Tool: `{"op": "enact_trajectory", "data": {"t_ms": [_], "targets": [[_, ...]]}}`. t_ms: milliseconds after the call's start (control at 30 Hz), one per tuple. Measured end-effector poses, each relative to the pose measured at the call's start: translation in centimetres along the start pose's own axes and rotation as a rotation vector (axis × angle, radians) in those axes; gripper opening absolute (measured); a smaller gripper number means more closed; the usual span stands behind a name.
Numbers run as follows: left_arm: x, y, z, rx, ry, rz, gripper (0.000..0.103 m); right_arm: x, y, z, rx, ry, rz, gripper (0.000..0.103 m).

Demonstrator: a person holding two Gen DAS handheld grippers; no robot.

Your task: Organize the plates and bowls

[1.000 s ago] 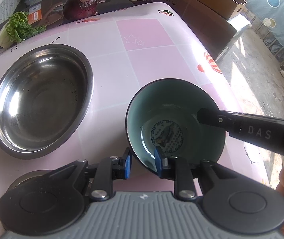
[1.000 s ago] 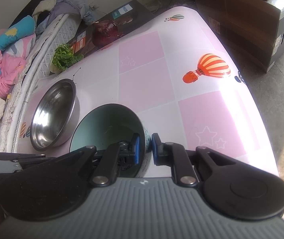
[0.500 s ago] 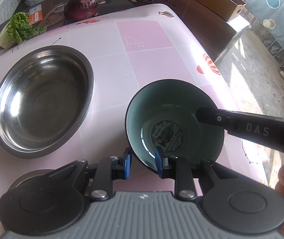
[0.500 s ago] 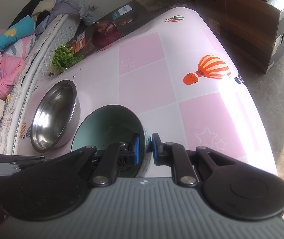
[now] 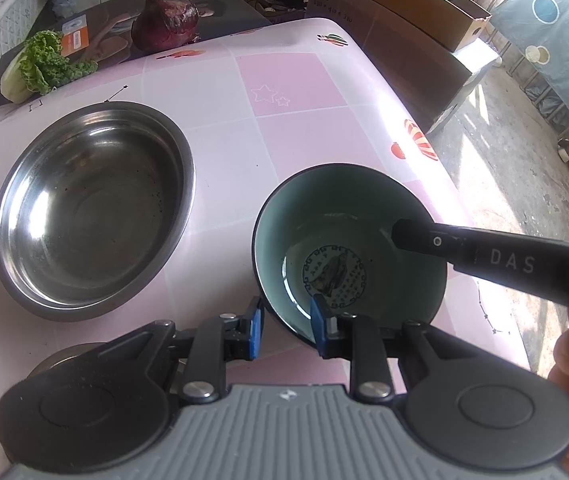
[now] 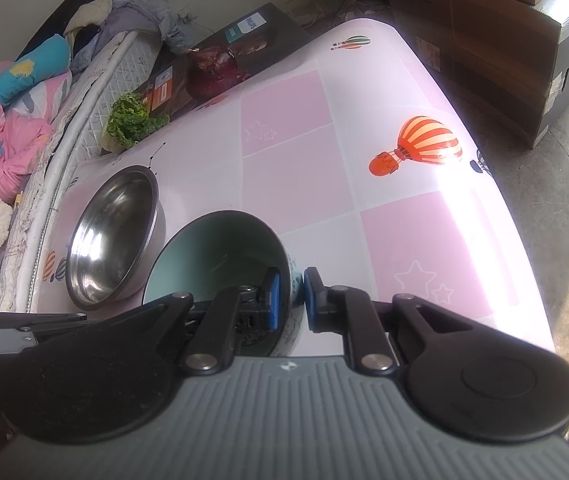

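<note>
Teal bowl (image 5: 348, 248), dark rim, printed emblem at bottom, seen at frame centre-right on pink table (image 5: 292, 128), beside steel bowl (image 5: 92, 208) at left. Rim straddled by left gripper (image 5: 284, 324), jaws apart; clamped by right gripper (image 6: 289, 296). "DAS" readable on right gripper; "PHILIPS" on box (image 5: 188, 0), upper frame.

The surface (image 5: 300, 128) is covered in a pink-and-white checked cloth printed with stars and hot-air balloons. A steel bowl (image 5: 92, 208) sits on it. Beyond the steel bowl, at the far edge, lies a dark printed box (image 5: 124, 32), with a red cabbage (image 5: 166, 22) on it and a leafy green vegetable (image 5: 40, 66) at its near corner. Right of the steel bowl is a teal ceramic bowl (image 5: 348, 248); whether it touches the cloth is unclear.
</note>
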State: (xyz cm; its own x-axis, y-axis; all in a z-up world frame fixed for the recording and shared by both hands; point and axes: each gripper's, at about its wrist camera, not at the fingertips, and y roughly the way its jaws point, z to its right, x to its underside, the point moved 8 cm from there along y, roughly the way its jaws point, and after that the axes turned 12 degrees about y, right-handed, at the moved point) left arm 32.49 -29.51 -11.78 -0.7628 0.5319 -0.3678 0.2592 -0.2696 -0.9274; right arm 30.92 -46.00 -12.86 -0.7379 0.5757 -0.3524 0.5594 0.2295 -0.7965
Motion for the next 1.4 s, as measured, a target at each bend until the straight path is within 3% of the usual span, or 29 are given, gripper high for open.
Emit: {"op": "enact_trajectory", "data": {"t_ms": [600, 1100, 1400], "targets": [[-1.1, -3.1, -2.0, 0.009, -0.041, 0.069, 0.026, -0.8, -1.4, -3.0, -0.021, -0.014, 0.016, 0.013], [0.3, -7.1, -10.1, -0.028, -0.178, 0.143, 0.026, -0.8, -0.3, -12.7, -0.093, -0.105, -0.005, 0.013], [1.0, -6.9, -16.6, -0.066, -0.278, 0.153, 0.025, -0.5, 4.0, -18.3, -0.127, -0.134, -0.057, 0.013]]}}
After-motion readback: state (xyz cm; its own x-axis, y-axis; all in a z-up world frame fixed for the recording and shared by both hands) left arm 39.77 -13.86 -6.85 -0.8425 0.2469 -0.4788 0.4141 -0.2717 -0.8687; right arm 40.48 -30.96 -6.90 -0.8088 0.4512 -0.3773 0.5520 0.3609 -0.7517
